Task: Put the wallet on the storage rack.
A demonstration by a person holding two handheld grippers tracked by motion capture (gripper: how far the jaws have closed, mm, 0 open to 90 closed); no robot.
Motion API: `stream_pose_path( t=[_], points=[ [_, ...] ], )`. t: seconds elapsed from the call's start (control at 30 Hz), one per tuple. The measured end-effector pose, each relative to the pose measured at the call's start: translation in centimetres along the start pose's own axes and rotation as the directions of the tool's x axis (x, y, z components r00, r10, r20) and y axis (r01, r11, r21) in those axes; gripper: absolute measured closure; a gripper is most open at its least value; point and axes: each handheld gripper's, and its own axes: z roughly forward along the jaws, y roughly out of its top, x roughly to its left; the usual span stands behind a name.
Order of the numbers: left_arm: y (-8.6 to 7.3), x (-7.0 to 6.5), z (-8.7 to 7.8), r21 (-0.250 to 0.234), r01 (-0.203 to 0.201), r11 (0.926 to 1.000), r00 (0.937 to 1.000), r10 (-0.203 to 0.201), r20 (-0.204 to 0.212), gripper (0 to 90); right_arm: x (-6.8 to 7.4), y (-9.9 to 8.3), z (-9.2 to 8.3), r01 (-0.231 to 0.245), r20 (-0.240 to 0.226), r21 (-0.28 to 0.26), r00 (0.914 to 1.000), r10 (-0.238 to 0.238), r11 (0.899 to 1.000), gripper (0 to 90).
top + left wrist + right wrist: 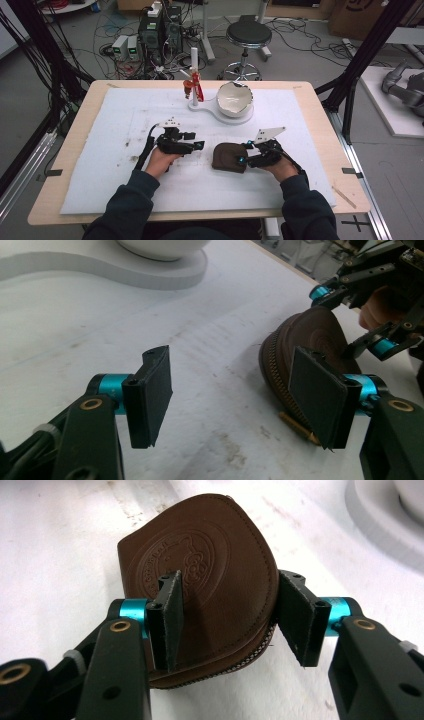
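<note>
My right gripper (227,622) straddles the brown zippered leather pouch (210,580) on the white foam mat (100,165), jaws wide, unclamped. My left gripper (235,400), at the pouch's 9 o'clock, gapes wide, empty.

Dark navy long sleeves (131,199) down to both wrists. Left claw (235,400) and right claw (227,622) of matte black plastic, with black linkage arms. Flat rectangular black pads (152,395) on cyan anodised cylinders (114,387). Brass-ringed pivot holes (120,626) and small black screws in the arms. Pale grey three-cornered plates (269,133) on top, black cable (148,150) trailing from the left one.
</note>
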Motion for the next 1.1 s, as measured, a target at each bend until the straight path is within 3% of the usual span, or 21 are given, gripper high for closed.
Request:
stream_pose_path(
  t=[0.13,0.3,0.37,0.47,0.5,0.67,0.7,0.73,0.8,0.9,1.0,1.07,1.1],
  points=[
    [0.2,-0.4,1.6,-0.001,0.013,0.9999,0.9950,-0.012,0.099,31.4,0.6,0.4,0.0,0.081,0.035,-0.013,0.9961,-0.080,0.997,50.1],
    [0.3,-1.0,3.0,0.026,0.017,0.9995,0.9888,-0.020,0.148,30.8,1.3,0.9,0.1,0.162,0.075,-0.014,0.9842,-0.160,0.987,50.7],
    [0.0,-1.3,3.7,0.059,0.006,0.9982,0.9824,-0.017,0.186,30.8,1.4,0.9,0.2,0.180,0.075,-0.018,0.9811,-0.179,0.983,50.8],
    [0.0,-1.5,4.0,0.078,-0.007,0.9969,0.9809,-0.009,0.194,34.8,1.5,1.0,0.2,0.193,0.079,-0.026,0.9786,-0.190,0.981,51.0],
    [0.0,-1.6,3.9,0.074,-0.021,0.9970,0.9755,0.004,0.220,45.0,1.5,1.0,0.3,0.187,0.076,-0.028,0.9799,-0.185,0.982,50.8],
    [0.2,-1.7,3.7,0.070,-0.063,0.9956,0.9763,0.047,0.211,54.4,1.0,0.8,0.4,0.129,0.051,-0.032,0.9906,-0.127,0.991,46.5],
    [0.2,-1.8,3.7,0.066,-0.069,0.9954,0.9763,0.054,0.210,54.4,0.8,0.7,0.5,0.101,0.041,-0.032,0.9942,-0.100,0.994,43.6],
    [0.2,-1.8,3.6,0.066,-0.084,0.9943,0.9747,0.068,0.213,56.9,0.2,0.6,0.7,0.024,0.037,-0.040,0.9991,-0.023,0.999,29.6],
    [0.3,-2.0,3.4,0.051,-0.127,0.9905,0.9683,0.113,0.223,57.8,-0.6,0.2,1.0,-0.074,-0.013,-0.040,0.9972,0.074,0.996,24.8],
    [0.4,-2.2,3.2,0.036,-0.163,0.9859,0.9608,0.150,0.233,59.1,-1.7,-0.4,1.3,-0.190,-0.127,-0.030,0.9745,0.185,0.981,24.3],
    [0.5,-2.2,3.1,0.030,-0.191,0.9812,0.9555,0.178,0.235,59.7,-2.5,-1.0,1.6,-0.279,-0.245,-0.008,0.9315,0.269,0.960,35.4],
    [0.5,-2.3,3.1,0.026,-0.198,0.9798,0.9539,0.187,0.235,59.6,-2.8,-1.2,1.7,-0.294,-0.324,-0.001,0.9043,0.278,0.956,52.0],
    [0.5,-2.3,3.0,0.028,-0.194,0.9805,0.9547,0.183,0.235,59.1,-2.8,-1.2,1.7,-0.303,-0.351,0.000,0.8924,0.284,0.953,54.4]
  ],
)
